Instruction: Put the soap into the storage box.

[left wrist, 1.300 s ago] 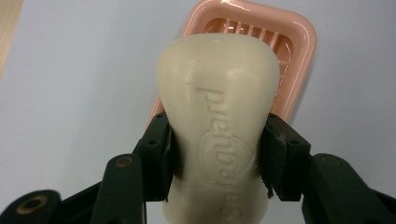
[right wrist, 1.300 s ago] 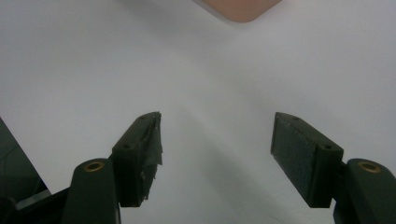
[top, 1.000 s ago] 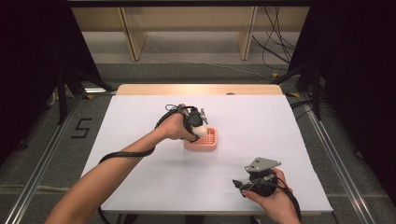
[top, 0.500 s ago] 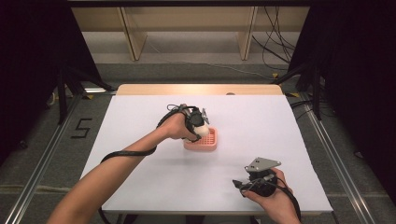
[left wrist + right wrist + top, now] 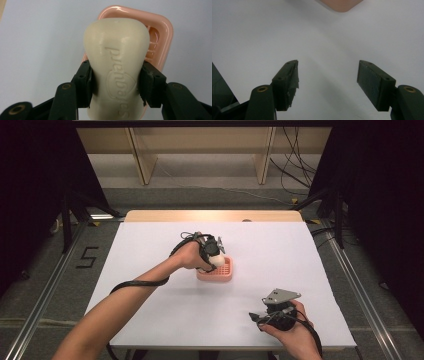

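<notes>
White table (image 5: pixel 150 320), large, bare around centre. Pink soap dish (image 5: pixel 223 272) near table middle, slatted floor, rigid plastic, probably light (may skid if nudged). Cream soap bar (image 5: pixel 117 62) held just above dish, embossed lettering on face. Left gripper (image 5: pixel 115 82) clamped on bar's sides. Bar looks hard, smooth, likely slippery; waist grip seems safest. Right gripper (image 5: pixel 327 83) wide open, empty, near table's front edge.

The soap bar (image 5: pixel 116 62) is cream-white with raised lettering pressed into its face. The dish (image 5: pixel 160 32) is glossy salmon pink, slatted inside. Both claws have black jaws with brass-coloured rivets. The worktop (image 5: pixel 150 250) is plain white, edged in pale wood.
</notes>
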The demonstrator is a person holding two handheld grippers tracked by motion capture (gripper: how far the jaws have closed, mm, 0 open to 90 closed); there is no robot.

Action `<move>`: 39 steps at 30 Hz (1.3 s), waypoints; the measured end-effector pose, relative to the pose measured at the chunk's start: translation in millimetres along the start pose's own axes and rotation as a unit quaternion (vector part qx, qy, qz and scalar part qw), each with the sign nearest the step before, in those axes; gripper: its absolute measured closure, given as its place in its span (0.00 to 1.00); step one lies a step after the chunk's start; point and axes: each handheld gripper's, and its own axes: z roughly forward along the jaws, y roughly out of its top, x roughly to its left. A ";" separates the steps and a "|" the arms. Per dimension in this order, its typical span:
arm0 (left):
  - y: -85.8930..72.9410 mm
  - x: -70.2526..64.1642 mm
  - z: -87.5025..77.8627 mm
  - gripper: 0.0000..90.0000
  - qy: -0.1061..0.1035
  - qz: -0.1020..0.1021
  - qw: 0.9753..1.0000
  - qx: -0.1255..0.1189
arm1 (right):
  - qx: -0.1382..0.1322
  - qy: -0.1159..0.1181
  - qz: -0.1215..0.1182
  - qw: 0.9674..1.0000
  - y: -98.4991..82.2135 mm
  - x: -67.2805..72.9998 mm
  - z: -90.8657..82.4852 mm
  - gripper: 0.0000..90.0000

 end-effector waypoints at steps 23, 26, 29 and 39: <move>3.0 5.5 9.4 0.52 -0.014 -0.016 1.000 -0.006 | 0.000 0.000 0.001 1.000 -0.3 -0.1 -0.6 0.38; 5.5 7.5 2.2 0.49 -0.011 -0.030 0.999 -0.018 | 0.000 0.001 0.001 1.000 -0.4 -0.2 -0.4 0.38; 4.3 8.5 -5.9 0.47 -0.008 -0.040 0.999 -0.027 | 0.000 0.001 0.000 1.000 -0.4 -0.1 -0.4 0.38; -31.5 -0.7 -37.0 0.38 -0.001 -0.090 0.994 -0.056 | -0.001 -0.003 -0.005 1.000 -0.5 -0.5 0.5 0.38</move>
